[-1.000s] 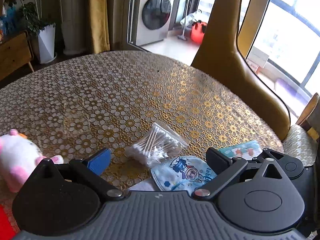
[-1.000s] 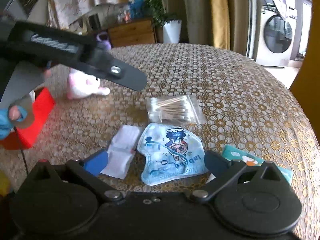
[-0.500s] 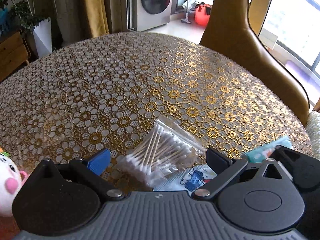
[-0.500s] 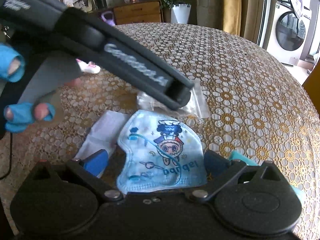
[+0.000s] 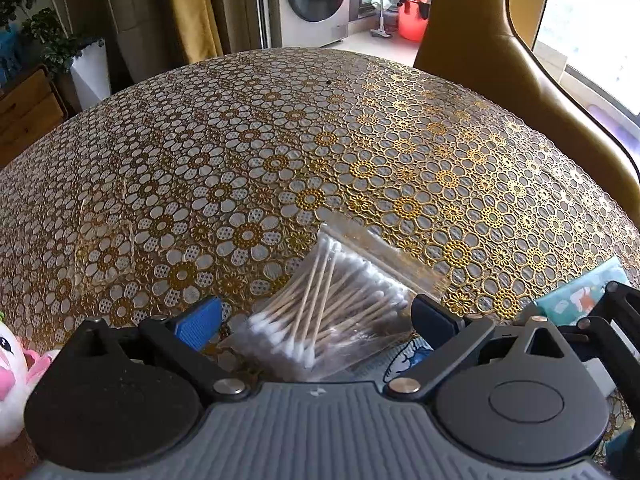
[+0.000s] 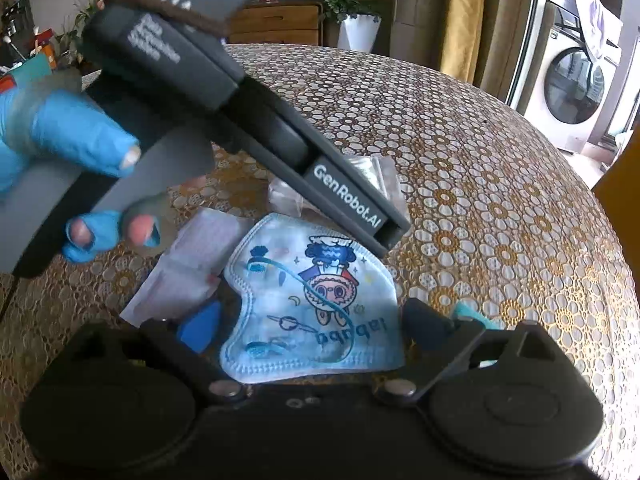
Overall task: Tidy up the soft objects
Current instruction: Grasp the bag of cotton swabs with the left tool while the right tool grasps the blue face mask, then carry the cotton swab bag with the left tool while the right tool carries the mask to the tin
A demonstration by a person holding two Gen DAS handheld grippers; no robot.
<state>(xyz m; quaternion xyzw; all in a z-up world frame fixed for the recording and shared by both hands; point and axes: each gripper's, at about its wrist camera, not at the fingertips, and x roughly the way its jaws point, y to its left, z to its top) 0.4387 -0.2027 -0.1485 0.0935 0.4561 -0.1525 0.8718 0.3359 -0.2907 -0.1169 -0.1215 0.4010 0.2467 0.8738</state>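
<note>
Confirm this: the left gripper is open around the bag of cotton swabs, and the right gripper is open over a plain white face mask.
One detail is wrong: the face mask is not plain white. The right wrist view shows it light blue with a cartoon figure printed on it. The rest stands: the left gripper is open around the bag of cotton swabs, and the right gripper is open over the mask.

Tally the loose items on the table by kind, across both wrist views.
Cotton swab bag: 1
Face mask: 1
Plush toy: 1
White packet: 1
Teal packet: 1
Total: 5
</note>
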